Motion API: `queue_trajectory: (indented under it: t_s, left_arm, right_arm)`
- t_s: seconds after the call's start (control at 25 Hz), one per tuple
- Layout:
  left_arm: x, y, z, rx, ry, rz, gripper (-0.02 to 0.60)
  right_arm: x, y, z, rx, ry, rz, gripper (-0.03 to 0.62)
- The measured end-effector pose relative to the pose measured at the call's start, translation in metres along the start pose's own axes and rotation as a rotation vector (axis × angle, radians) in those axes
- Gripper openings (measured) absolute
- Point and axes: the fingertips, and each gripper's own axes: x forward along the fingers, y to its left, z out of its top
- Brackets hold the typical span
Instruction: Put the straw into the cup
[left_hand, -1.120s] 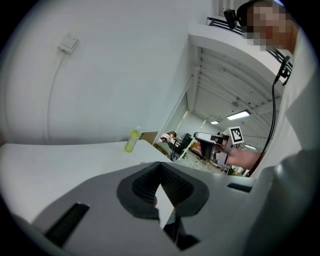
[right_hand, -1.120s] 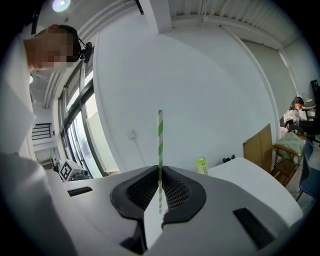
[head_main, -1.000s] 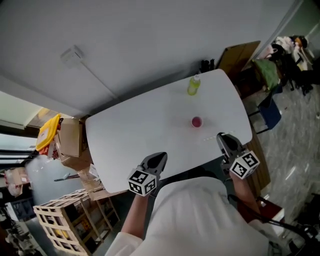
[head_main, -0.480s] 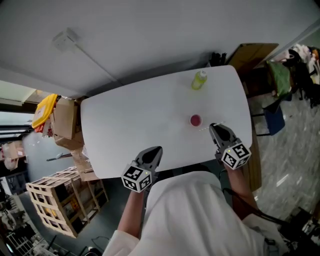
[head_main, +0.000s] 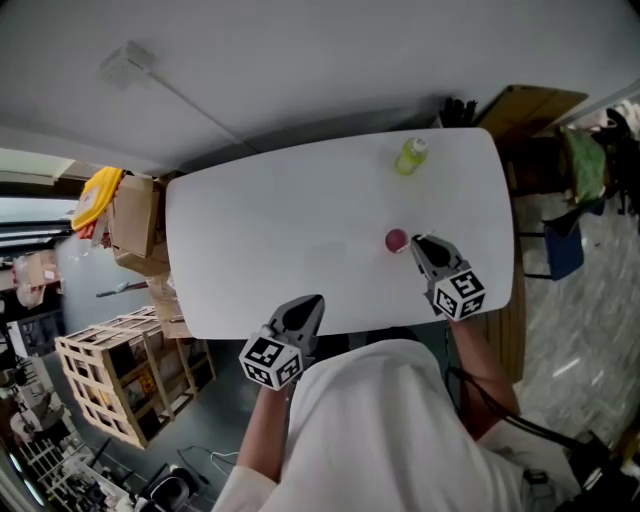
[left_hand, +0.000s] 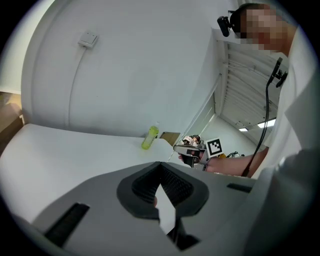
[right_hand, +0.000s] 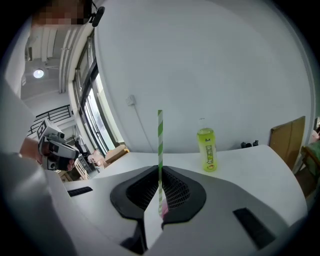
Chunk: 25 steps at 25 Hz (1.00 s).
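**Two hand-held claws over a white table, the right one holding a striped straw beside a pink cup**

Seen from above, a wooden crate (head_main: 108, 375) and cardboard boxes (head_main: 135, 240) stand on the floor at the far left, beside a white table (head_main: 260, 235) with rounded corners that is set against a pale wall.

At the near edge of the table, left of centre, the person holds the left claw (head_main: 308, 308), its marker cube nearest the body. In the left gripper view its two dark pads are drawn close together, with only a thin sliver of table showing between them and nothing gripped.

Further right, a small pink cup (head_main: 396, 240) sits on the table. Just beside it, on its right, is the tip of the right claw (head_main: 421, 245), which points in over the table toward the cup. In the right gripper view this claw is closed on a green-and-white striped straw (right_hand: 160, 145), which stands upright between the pads and rises well above them. A pink patch shows at the straw's lower end through the gap; whether the straw is inside the cup cannot be told.

Well beyond the cup, near the far right corner of the table, a yellow-green bottle (head_main: 411, 156) stands upright.
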Motion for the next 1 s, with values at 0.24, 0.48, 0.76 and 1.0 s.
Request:
queue_trajectory:
  t_s: [0.24,0.48,0.76,1.0]
  left_arm:
    - [0.010,-0.009,-0.008,-0.024,0.012,0.024,0.002]
    - [0.012,-0.014,-0.013,-0.052,0.017,0.053,0.002]
    - [0.002,-0.012,-0.018,-0.077,0.004,0.099,0.002]
    - [0.003,-0.013,-0.022,-0.103,-0.006,0.116,0.002]
  right_arm:
    - [0.020,-0.010,-0.022,-0.025,0.049,0.017,0.048]
    - [0.040,-0.018,-0.048,-0.068,0.123,0.038,0.048]
    - [0.053,-0.024,-0.063,-0.079,0.177,0.051,0.049]
    - [0.056,-0.024,-0.074,-0.105,0.226,0.071,0.051]
